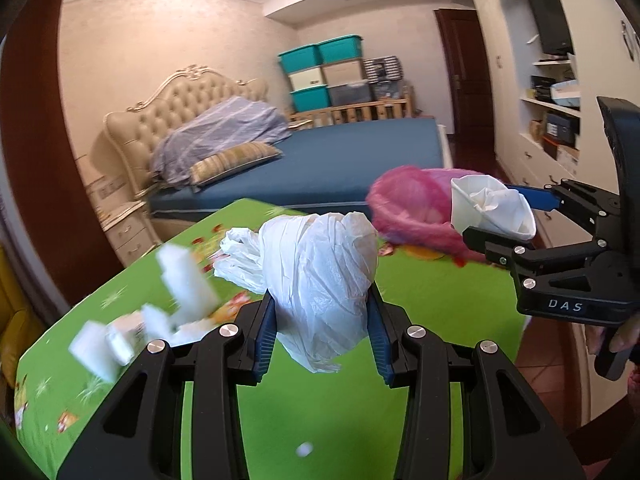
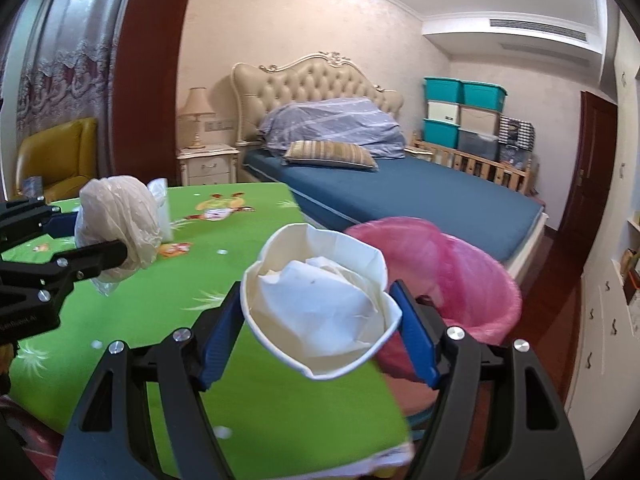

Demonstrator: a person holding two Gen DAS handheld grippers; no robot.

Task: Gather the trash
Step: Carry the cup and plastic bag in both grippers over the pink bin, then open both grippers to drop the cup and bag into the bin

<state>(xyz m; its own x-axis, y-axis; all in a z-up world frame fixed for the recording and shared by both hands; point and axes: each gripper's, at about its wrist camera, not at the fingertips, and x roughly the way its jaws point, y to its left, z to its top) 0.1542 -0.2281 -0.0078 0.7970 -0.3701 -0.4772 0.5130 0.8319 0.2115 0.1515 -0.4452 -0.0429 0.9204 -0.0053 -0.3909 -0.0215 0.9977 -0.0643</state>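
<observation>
The crushed paper cup (image 2: 320,312), stuffed with crumpled paper, is pinched between the blue pads of the right hand-held gripper (image 2: 320,320), held in the air just beside the rim of the pink-lined trash bin (image 2: 472,280) at the desk's far edge. The left hand-held gripper (image 1: 322,312) is clamped on a wadded white plastic bag (image 1: 320,276), lifted above the green desk (image 1: 440,300). To drop the cup cleanly, I would carry it fully over the bin's mouth before letting the pads part (the liner looks floppy, so a rim strike could fold it in). The bag should follow second, avoiding a collision. White scraps (image 1: 180,292), blurred, lie on the desk.
</observation>
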